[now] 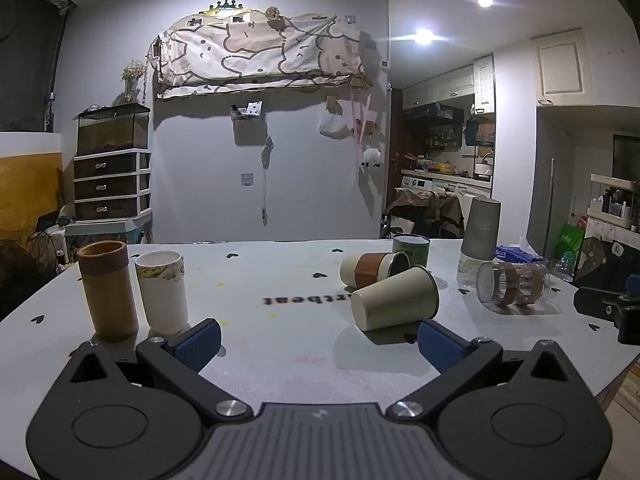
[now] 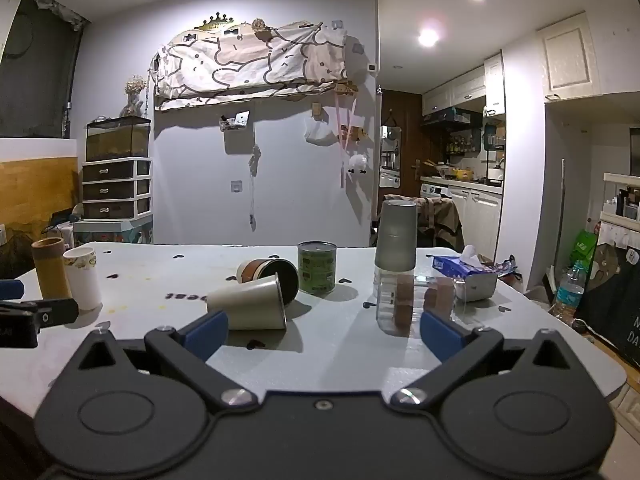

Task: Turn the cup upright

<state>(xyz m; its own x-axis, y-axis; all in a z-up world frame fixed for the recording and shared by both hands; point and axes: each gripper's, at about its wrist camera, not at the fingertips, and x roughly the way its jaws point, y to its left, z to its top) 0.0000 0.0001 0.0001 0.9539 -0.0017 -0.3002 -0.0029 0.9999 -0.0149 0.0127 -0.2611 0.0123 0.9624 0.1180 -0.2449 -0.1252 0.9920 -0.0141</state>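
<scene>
Three cups lie on their sides on the white table [image 1: 280, 280]: a beige cup [image 1: 396, 299], a cream cup with a brown sleeve [image 1: 374, 269] behind it, and a clear glass with brown bands [image 1: 513, 282] to the right. They also show in the right wrist view: beige cup [image 2: 249, 302], sleeved cup [image 2: 267, 273], clear glass [image 2: 416, 305]. My left gripper [image 1: 318, 342] is open and empty, just short of the beige cup. My right gripper [image 2: 324, 330] is open and empty, the clear glass by its right finger.
A tan cylinder cup [image 1: 107, 290] and a white cup [image 1: 162, 291] stand upright at the left. A green can [image 2: 317, 267], a grey tumbler upside down on a clear glass [image 2: 395, 248] and a tissue pack [image 2: 466, 278] stand further back.
</scene>
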